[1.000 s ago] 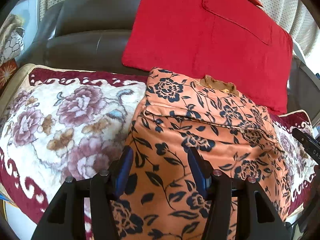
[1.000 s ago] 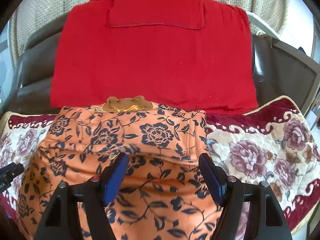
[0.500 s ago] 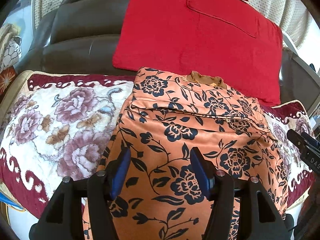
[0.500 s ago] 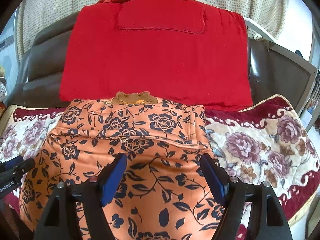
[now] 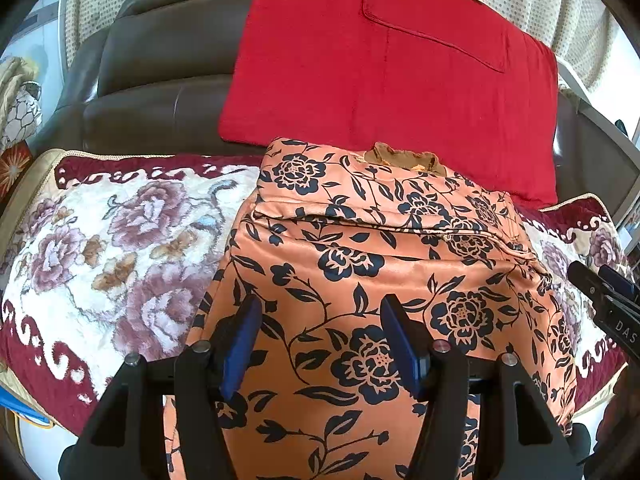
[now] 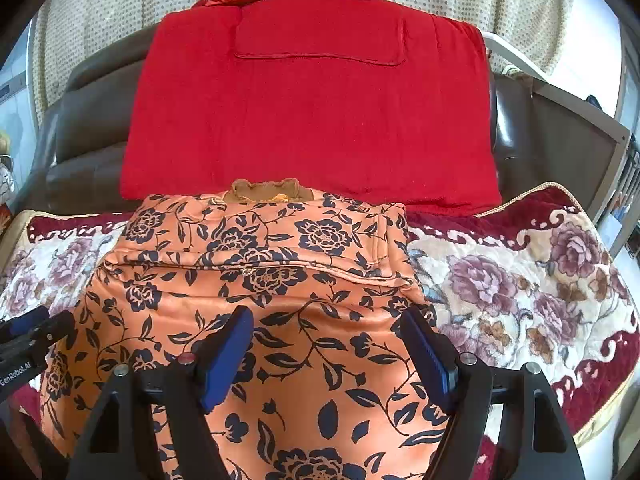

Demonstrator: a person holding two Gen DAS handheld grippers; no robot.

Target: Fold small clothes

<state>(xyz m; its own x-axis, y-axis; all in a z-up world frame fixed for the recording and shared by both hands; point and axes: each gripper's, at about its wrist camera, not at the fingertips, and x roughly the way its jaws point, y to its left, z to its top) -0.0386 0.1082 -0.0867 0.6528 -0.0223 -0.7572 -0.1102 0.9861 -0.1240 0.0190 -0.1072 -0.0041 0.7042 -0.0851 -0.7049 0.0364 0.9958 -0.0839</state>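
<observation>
An orange garment with a dark floral print (image 5: 380, 256) lies spread on a flowered blanket (image 5: 120, 232) on a sofa seat, a fold line running across its upper part and a brown collar (image 5: 404, 158) at its far edge. It also shows in the right wrist view (image 6: 264, 280). My left gripper (image 5: 320, 316) is open and empty above the garment's near left part. My right gripper (image 6: 326, 328) is open and empty above its near right part. Each gripper's tip shows at the edge of the other view.
A red folded cloth (image 6: 312, 120) leans on the dark leather sofa back (image 5: 160, 80) just behind the garment. The flowered blanket (image 6: 520, 292) extends on both sides. A grey frame (image 6: 580, 120) stands at the right.
Both grippers have drawn back toward me and risen a little; more of the garment and the red cloth shows. Both stayed open and the garment has not moved.
</observation>
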